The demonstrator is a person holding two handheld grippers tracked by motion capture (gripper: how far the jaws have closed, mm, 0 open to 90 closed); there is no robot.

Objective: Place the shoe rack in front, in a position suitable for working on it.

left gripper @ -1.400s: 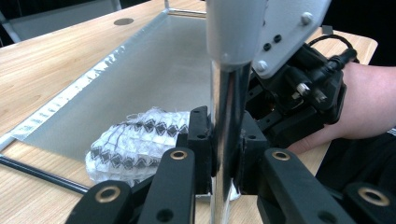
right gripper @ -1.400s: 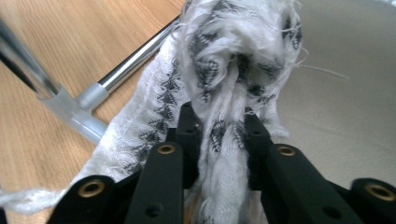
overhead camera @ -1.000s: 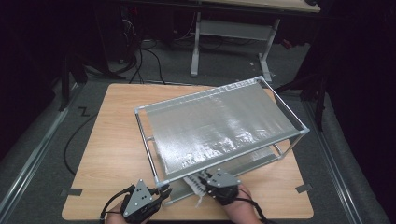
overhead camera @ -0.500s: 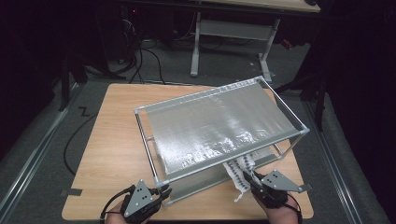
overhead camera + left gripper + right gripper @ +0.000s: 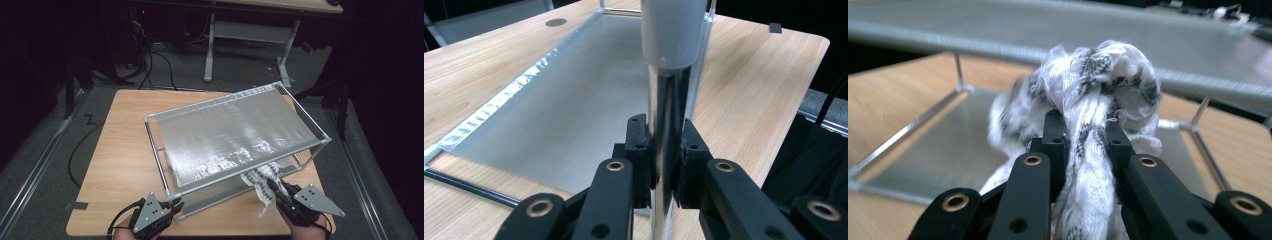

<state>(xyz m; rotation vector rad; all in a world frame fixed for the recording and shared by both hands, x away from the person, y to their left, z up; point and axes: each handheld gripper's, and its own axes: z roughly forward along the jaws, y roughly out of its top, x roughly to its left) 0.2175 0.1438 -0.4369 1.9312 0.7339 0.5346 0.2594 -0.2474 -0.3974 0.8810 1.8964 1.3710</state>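
Right gripper [image 5: 276, 189] pinches a bunched white cloth with a black pattern [image 5: 261, 181]; in the right gripper view the fabric [image 5: 1093, 100] is squeezed between both black jaws and balloons out above them in a crumpled knot, with a tail hanging down between the jaws. In the high view the cloth sits at the near right corner of a two-tier metal rack [image 5: 235, 135], just at the edge of the upper shelf and above the lower one. The right gripper view places it in front of the gap between the grey upper shelf [image 5: 1148, 30] and the lower shelf [image 5: 948, 150].

Left gripper [image 5: 172, 206] is clamped on the rack's near left corner post; the left gripper view shows the shiny upright tube [image 5: 667, 140] held tightly between the two jaws, with a grey plastic sleeve [image 5: 672, 30] on the tube above them. Beyond it lies the rack's lower shelf [image 5: 574, 100], a dull silver sheet.

Rack and grippers sit on a light wooden surface [image 5: 120, 150], the rack lying at an angle across it. Black cables run over the dark floor to the left, and the white legs of another table [image 5: 210, 45] stand behind. No brand, label or writing can be read on anything.
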